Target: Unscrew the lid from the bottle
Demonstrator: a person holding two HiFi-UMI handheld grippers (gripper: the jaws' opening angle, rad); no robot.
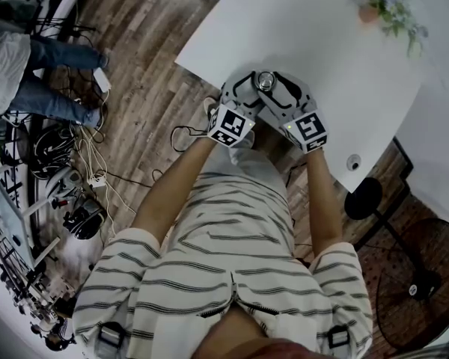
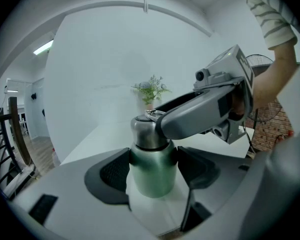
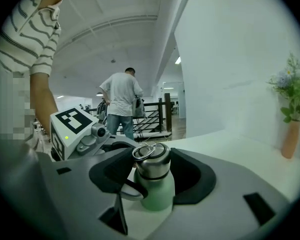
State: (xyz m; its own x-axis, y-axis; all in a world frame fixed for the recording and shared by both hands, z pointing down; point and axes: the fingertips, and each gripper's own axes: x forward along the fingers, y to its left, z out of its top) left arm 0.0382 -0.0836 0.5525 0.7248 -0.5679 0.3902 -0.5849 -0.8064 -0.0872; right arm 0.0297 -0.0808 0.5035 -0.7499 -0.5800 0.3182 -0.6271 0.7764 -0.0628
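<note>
Over the white table (image 1: 322, 43): left gripper (image 2: 151, 166), jaws clenched on the green body of the bottle (image 2: 152, 181), held upright between them; right gripper (image 3: 152, 166), reaching across from the opposite side, jaws grasping the steel lid (image 3: 151, 160), which sits on the bottle's neck between them; small wire ring (image 3: 142, 150) lying atop the lid

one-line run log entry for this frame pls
left gripper: shut on bottle body | right gripper: shut on lid | lid: still on | bottle: upright, at table edge | phase: unscrewing
</note>
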